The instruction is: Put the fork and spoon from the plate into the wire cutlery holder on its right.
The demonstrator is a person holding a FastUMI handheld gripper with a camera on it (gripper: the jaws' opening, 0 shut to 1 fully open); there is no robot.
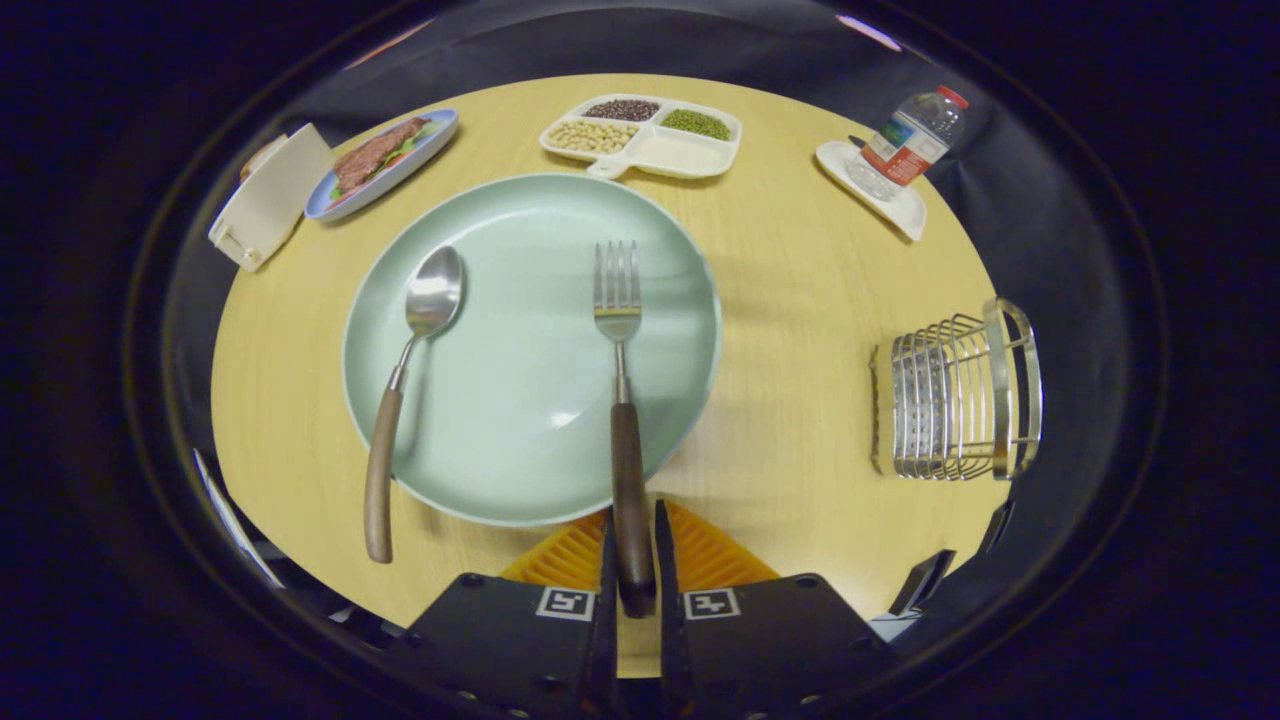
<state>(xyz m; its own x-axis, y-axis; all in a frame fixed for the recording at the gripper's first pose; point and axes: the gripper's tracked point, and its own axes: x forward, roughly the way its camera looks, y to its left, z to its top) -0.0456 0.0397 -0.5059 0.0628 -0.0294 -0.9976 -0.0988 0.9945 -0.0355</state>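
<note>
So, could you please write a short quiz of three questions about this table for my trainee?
1. True or false: the gripper has its fingers closed on the fork handle.
2. Where does the spoon bowl rest? A) on the green plate B) in the wire cutlery holder C) on the divided tray
3. Fill in: the wire cutlery holder holds ____ utensils.

Key: 1 true; 2 A; 3 no.
</note>
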